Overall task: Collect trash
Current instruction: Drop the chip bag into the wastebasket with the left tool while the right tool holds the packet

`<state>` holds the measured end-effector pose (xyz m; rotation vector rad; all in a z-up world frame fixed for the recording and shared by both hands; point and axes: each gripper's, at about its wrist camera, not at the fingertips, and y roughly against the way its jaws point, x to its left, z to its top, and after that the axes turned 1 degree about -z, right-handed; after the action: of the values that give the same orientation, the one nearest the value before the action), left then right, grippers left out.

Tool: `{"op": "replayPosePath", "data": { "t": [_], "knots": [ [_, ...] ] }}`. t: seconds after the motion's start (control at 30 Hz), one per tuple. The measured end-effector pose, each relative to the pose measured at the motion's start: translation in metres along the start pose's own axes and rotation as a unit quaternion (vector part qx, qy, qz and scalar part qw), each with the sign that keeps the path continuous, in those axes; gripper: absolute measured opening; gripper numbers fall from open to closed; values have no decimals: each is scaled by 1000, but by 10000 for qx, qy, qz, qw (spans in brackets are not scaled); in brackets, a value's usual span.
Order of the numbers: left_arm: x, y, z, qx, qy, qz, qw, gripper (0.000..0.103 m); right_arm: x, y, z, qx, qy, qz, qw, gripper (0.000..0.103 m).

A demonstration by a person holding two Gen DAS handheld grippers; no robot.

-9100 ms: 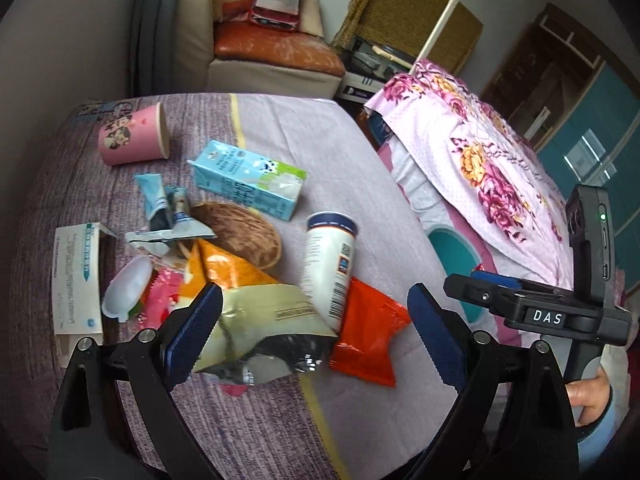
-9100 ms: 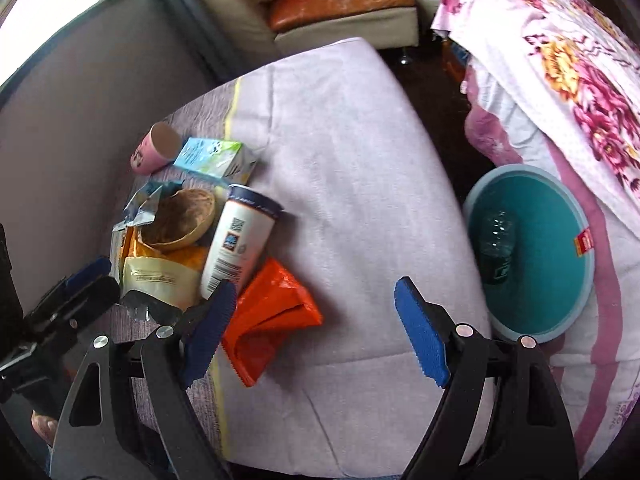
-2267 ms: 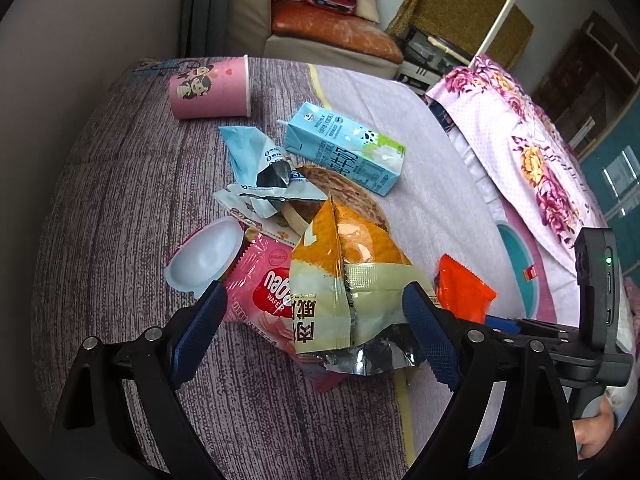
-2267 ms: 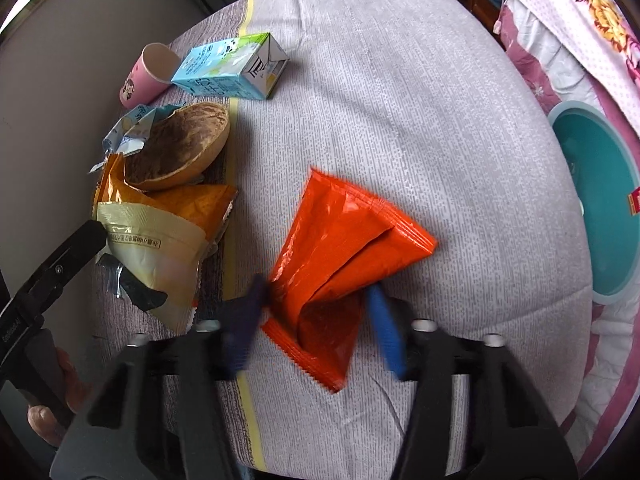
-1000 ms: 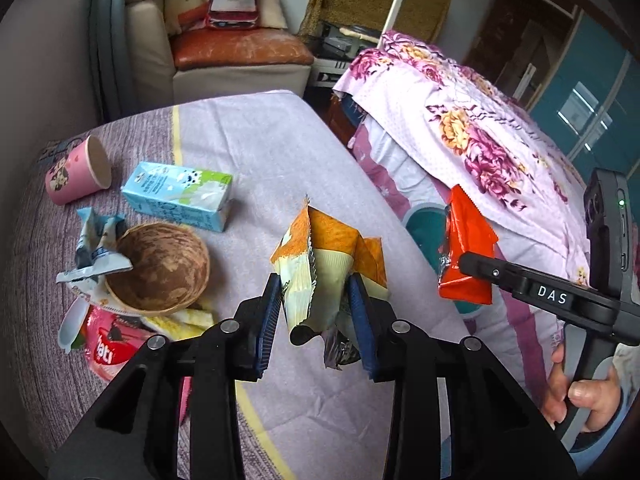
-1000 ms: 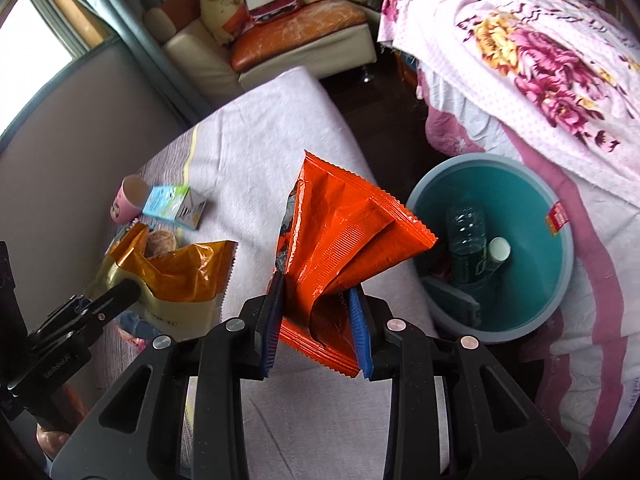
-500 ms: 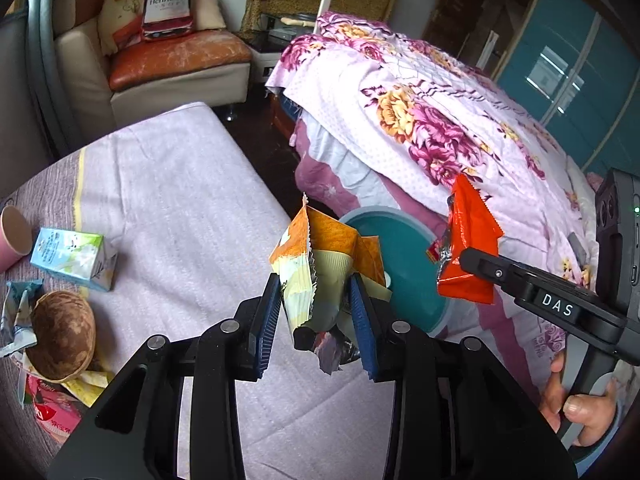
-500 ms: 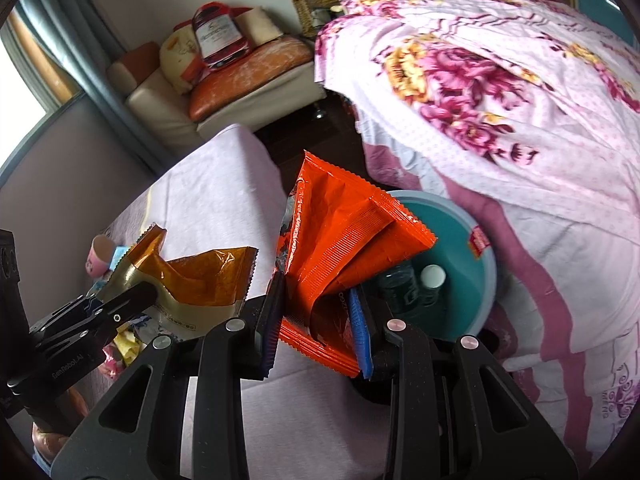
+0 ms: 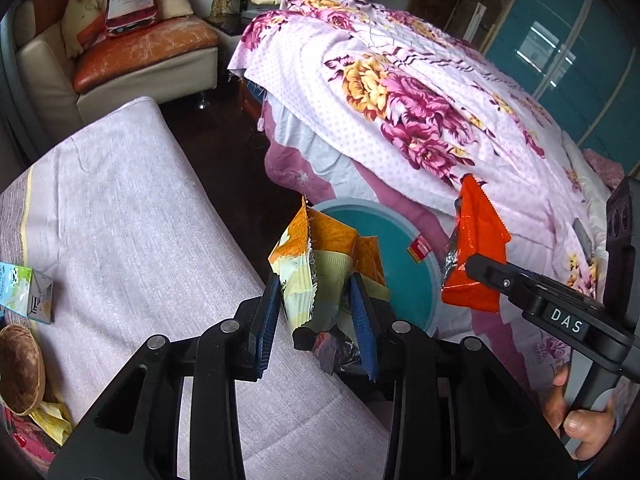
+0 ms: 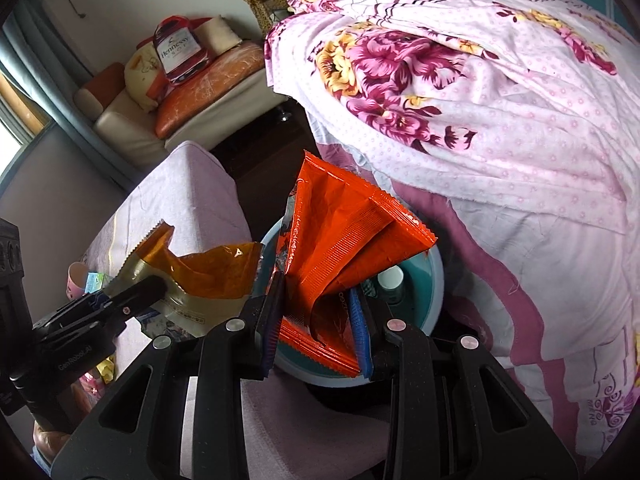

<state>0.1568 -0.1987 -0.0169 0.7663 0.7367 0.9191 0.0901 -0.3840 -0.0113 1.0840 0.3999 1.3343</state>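
Left wrist view: the left gripper (image 9: pixel 316 312) is clamped on an orange-and-cream snack bag (image 9: pixel 320 264), held up in front of the teal bin (image 9: pixel 404 276) that sits on the floor between the cloth-covered surface (image 9: pixel 128 240) and the floral bed (image 9: pixel 400 100). Just right of the bin, the right gripper (image 9: pixel 474 262) pinches an orange-red wrapper (image 9: pixel 474 248). Neither piece is in the bin yet. Far to the bin's left, trash remains on the surface — a blue milk carton (image 9: pixel 24 292), a brown bowl (image 9: pixel 20 368), and scraps of yellow and pink wrapper (image 9: pixel 44 424) at the frame's edge.

Right wrist view: the right gripper (image 10: pixel 318 320) is closed on the orange-red wrapper (image 10: pixel 344 236), hanging directly over the bin (image 10: pixel 436 280) — a white-capped bottle (image 10: pixel 390 280) already lies inside. To the bin's left, the left gripper (image 10: pixel 150 286) grips the snack bag (image 10: pixel 200 272), with a pink cup (image 10: pixel 76 278) and the carton (image 10: pixel 94 282) visible behind it.

I judge the task partly done: some trash binned, two pieces carried to the drop point, several items left to fetch.
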Motion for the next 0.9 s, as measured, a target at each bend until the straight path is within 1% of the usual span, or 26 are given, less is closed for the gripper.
{"op": "replayPosePath", "data": {
  "t": [0.3, 0.33, 0.4, 0.43, 0.47, 0.5, 0.57, 0.67, 0.9],
  "knots": [
    [-11, -25, 7, 185, -105, -30, 9998, 36, -9, -7, 6, 60, -44, -87, 9999, 29],
    [-12, -28, 8, 202, -105, -28, 9997, 38, -10, -8, 7, 62, -46, -100, 9999, 29],
    [-13, -31, 8, 214, -114, -17, 9997, 47, -11, -9, 9, 66, -43, -124, 9999, 29],
    [-14, -32, 8, 201, -115, 20, 9997, 56, -11, -9, 9, 75, -39, -142, 9999, 29],
    [-14, -32, 9, 186, -121, 22, 9998, 62, -11, -10, 9, 82, -36, -152, 9998, 29],
    [-13, -31, 8, 168, -130, 28, 9998, 65, -11, -11, 10, 92, -30, -166, 9998, 29],
    [-13, -31, 8, 140, -133, 81, 9998, 81, -10, -13, 10, 117, -23, -186, 9998, 29],
    [-9, -30, 6, 130, -128, 131, 9997, 87, -9, -16, 10, 160, -7, -205, 9997, 29],
    [2, -26, -6, 254, -97, 155, 9995, 89, -4, -21, 11, 218, 11, -239, 9995, 30]
  ]
}}
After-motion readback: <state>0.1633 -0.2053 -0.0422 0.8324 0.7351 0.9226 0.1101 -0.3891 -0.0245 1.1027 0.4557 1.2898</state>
